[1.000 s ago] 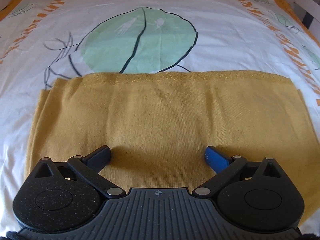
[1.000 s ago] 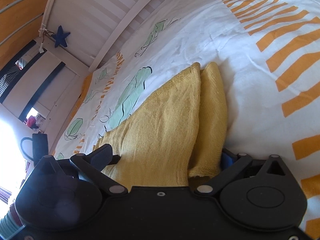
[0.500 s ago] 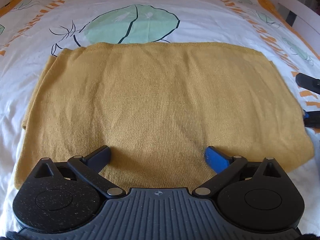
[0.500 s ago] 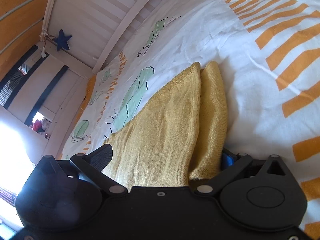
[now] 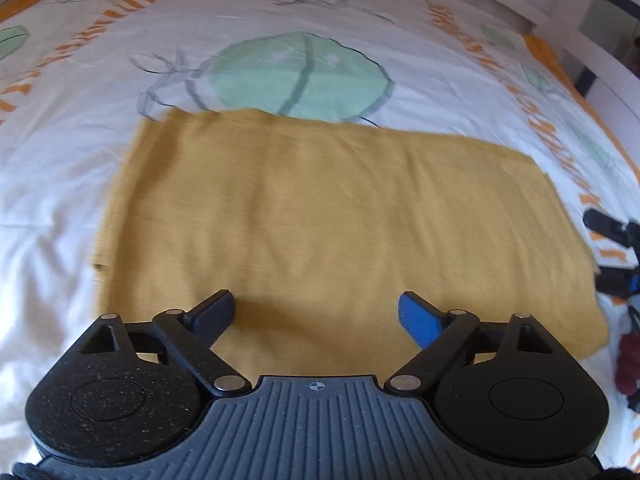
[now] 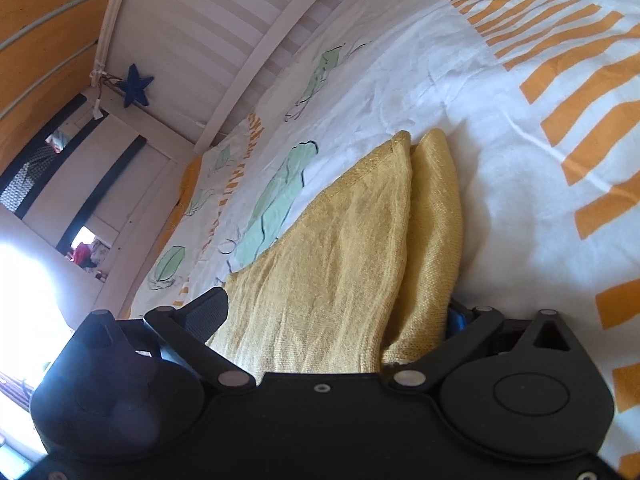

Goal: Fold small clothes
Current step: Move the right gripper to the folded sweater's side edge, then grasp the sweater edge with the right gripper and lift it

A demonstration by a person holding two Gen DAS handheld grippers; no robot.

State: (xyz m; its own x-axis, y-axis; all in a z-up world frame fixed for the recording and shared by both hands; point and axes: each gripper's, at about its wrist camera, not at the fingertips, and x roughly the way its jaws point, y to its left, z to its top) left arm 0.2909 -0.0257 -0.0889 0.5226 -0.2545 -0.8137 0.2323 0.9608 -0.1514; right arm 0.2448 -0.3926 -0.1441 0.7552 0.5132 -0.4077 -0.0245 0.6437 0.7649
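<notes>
Bedsheet (image 5: 80,184), leaf-printed, under yellow garment (image 5: 320,224)

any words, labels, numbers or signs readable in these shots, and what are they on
None: there is no readable text in either view.
Bedsheet: the orange marks are stripe patterns, not letters.
Left gripper: its body carries only a small crosshair symbol, no writing.
Yellow garment: no tag or label shows.
</notes>
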